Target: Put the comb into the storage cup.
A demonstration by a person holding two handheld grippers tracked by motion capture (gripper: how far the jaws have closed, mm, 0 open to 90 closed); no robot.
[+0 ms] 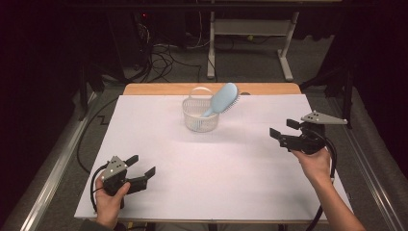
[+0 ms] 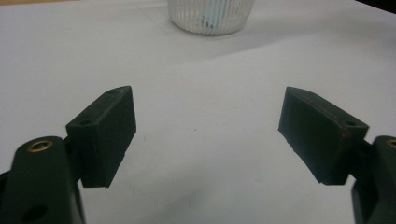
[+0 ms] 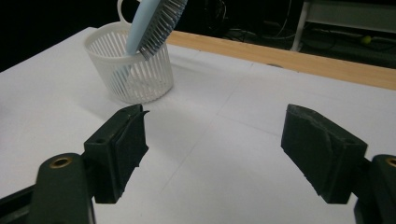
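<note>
From the high view, there was one white basket (image 1: 200, 117) on the table (image 1: 211, 168), toward its far middle, and one light blue brush (image 1: 222, 99) stood in it, handle down, head leaning up and to the right over the rim. Two tools were held, one in each hand. The left tool (image 1: 144, 166) sat near the table's front left corner, jaws wide apart with nothing between them. The right tool (image 1: 284, 129) hovered at the right side, jaws apart and empty, pointed left. Both tools were well apart from the basket; the right one was the nearer. No writing or brand could be read on anything.

In the left gripper view, the left tool (image 2: 208, 121) had its jaws spread wide over bare white table, and the basket (image 2: 210, 16) stood far ahead, cut off by the top edge.

In the right gripper view, the right tool (image 3: 215, 140) gaped open, gripping nothing. The basket (image 3: 133, 70) stood ahead and to the left of the jaws, apart from them, with the brush (image 3: 156, 21) tilted out of it, bristles facing right.
</note>
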